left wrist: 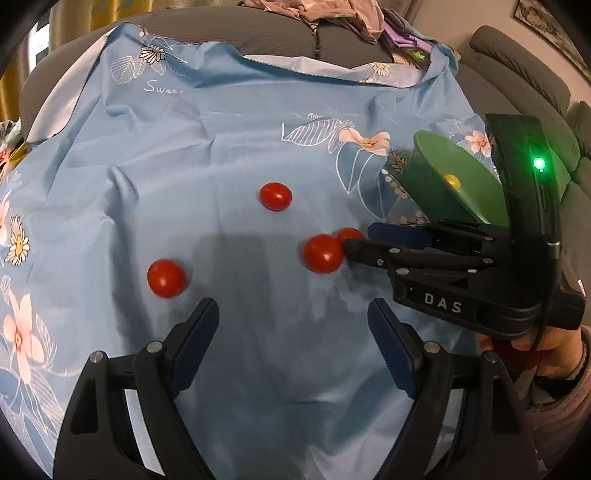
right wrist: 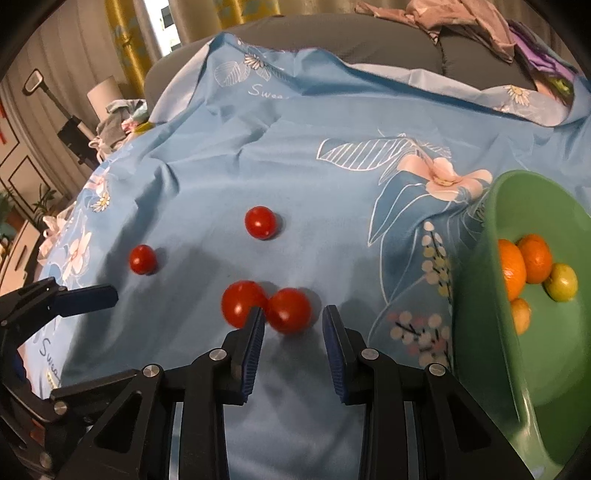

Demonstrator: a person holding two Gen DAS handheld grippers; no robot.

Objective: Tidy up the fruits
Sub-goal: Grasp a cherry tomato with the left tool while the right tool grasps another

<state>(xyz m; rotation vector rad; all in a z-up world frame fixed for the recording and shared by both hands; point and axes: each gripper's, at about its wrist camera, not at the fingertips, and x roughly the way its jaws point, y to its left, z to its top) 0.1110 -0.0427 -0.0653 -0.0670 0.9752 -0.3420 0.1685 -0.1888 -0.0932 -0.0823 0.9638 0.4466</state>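
Several red cherry tomatoes lie on a blue flowered cloth [right wrist: 295,177]: one far [right wrist: 260,222], one left [right wrist: 142,259], and a touching pair [right wrist: 242,302] [right wrist: 290,310]. My right gripper [right wrist: 293,313] has its jaws a narrow gap apart, its tips at the right tomato of the pair, pressing on nothing. In the left wrist view the right gripper [left wrist: 360,238] reaches in from the right toward that pair [left wrist: 322,253]. My left gripper [left wrist: 291,306] is open wide and holds nothing, above bare cloth, with one tomato [left wrist: 166,278] ahead to its left.
A green bowl [right wrist: 476,295] stands at the right, holding two oranges [right wrist: 511,267] and small yellow-green fruits [right wrist: 561,282]. The cloth covers a grey sofa [left wrist: 280,40] with crumpled clothes [right wrist: 461,18] at the back. A hand [left wrist: 546,350] holds the right gripper.
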